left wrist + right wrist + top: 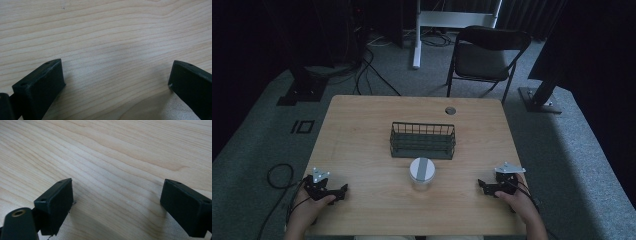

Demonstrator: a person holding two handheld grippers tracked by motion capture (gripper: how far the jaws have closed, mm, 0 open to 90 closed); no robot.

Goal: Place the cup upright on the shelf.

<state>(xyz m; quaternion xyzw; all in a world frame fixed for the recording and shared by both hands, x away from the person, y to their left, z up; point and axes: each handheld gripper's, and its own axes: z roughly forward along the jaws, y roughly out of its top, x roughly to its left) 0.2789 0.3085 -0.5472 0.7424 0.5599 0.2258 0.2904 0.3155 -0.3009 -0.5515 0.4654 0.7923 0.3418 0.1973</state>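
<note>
The jar (422, 175) stands upright on the wooden table (362, 130), its long axis vertical, with the white lid facing up; a grey band crosses the lid and runs away from the person toward the wire basket (423, 140). The jar is just in front of this basket, near its middle, on the person's side, close to it — whether they touch, I cannot tell. The basket lies with its long side across the table.

The left gripper (343, 189) rests on the table to the left of the jar, well apart from it, near the front edge. Its jaws are spread wide with only bare wood between them. The right gripper (481, 186) is to the right of the jar, also well apart, jaws wide and holding nothing. Between each gripper and the jar the wood is free.
</note>
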